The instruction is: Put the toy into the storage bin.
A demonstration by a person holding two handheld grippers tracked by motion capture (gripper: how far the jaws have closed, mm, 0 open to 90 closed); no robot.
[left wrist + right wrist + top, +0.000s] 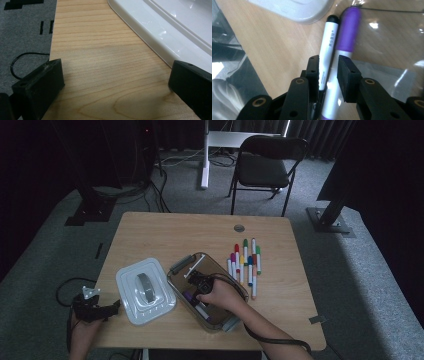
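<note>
On the wooden table, well apart from its edges, a clear plastic box lying open, with its white lid set down just beside it to the left. To the right of the box, a row of coloured markers waiting side by side.

At the table's left edge, the left gripper, jaws spread wide over bare wood, nothing between them, the lid's rim close by one jaw.

Inside the box, the right gripper, jaws drawn narrow about two pens at once: a purple marker and a black-capped marker, lying touching, side by side on the box floor. Impossible to tell whether the pads pinch them firmly or merely flank them.

Likely step: laying the purple marker down in the box. Main risk from here: lifting away with the jaws this narrow and dragging one or both pens back up, or tipping one onto the box wall. Also possible: nudging the light box sideways into the lid, with the left gripper not steadying anything.
</note>
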